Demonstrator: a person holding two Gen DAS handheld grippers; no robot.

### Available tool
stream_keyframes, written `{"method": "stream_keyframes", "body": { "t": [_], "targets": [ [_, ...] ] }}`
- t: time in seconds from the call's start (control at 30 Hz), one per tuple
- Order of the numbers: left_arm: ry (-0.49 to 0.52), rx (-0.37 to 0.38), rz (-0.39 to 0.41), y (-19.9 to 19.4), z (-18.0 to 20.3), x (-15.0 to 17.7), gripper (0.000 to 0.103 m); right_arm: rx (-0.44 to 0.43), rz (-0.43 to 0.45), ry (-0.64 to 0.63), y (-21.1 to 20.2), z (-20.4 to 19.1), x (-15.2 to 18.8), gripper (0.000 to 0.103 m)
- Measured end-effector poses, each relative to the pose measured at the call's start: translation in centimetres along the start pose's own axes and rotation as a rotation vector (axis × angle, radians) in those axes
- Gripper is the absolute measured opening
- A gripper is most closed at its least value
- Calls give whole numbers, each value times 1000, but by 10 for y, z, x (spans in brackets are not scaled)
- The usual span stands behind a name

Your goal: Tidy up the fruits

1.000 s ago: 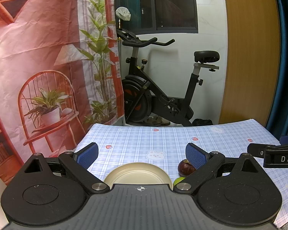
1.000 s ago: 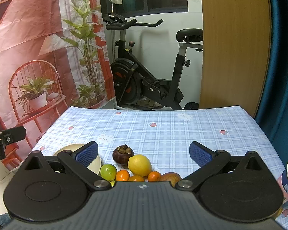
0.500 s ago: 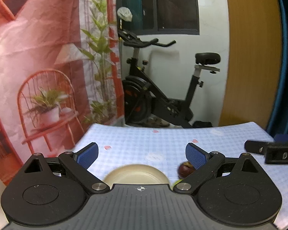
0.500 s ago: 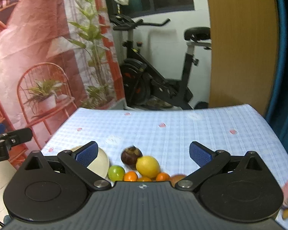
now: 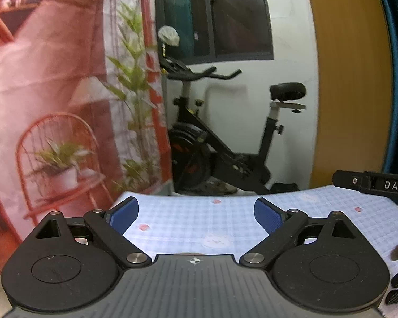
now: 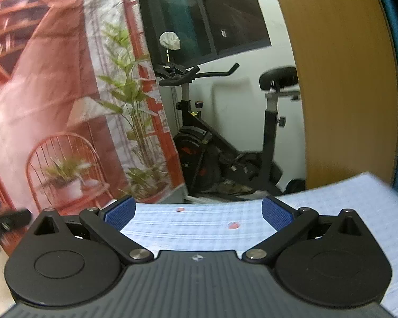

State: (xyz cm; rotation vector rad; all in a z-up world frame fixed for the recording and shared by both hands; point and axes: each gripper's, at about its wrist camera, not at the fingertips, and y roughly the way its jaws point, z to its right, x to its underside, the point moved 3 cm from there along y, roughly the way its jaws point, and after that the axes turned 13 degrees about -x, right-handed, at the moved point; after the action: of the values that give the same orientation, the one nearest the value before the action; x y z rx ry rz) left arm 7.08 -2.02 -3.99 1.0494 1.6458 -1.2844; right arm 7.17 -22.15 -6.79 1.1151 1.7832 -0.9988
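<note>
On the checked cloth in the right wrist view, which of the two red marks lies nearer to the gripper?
The right-hand mark, lower in the picture between the open fingers; the left-hand mark sits farther back near the far edge of the cloth.

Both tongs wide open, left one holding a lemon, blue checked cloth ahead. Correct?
Not quite. The left tongs are open but hold nothing: the left wrist view shows only blue checked cloth between the pads. The right tongs are open and empty too. No fruit shows in either view.
</note>
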Motion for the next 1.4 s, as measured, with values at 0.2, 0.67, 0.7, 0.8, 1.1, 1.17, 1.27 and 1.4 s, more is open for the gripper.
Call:
{"method": "stream_keyframes", "body": {
  "t": [0.2, 0.67, 0.7, 0.8, 1.1, 1.17, 1.27, 1.4],
  "targets": [
    [-14, 99, -34, 5, 7, 25, 94, -16, 39, 116, -10, 17, 11, 103],
    [-58, 86, -206, 35, -1, 44, 89, 158, 11, -127, -27, 24, 16, 103],
    [-47, 74, -200, 37, -1, 42, 89, 152, 6, -129, -27, 24, 17, 103],
    [-41, 78, -196, 43, -3, 37, 89, 141, -8, -144, -26, 21, 17, 103],
    [-35, 116, -214, 65, -4, 33, 89, 166, -140, -172, -12, 30, 23, 100],
    [-23, 122, -204, 69, -5, 29, 89, 157, -149, -169, -11, 33, 23, 100],
    [-27, 121, -173, 75, -10, 18, 89, 143, -155, -171, -11, 36, 20, 101],
    [-23, 155, -169, 85, -10, 14, 88, 156, -182, -159, -8, 46, 19, 101]
  ]
}}
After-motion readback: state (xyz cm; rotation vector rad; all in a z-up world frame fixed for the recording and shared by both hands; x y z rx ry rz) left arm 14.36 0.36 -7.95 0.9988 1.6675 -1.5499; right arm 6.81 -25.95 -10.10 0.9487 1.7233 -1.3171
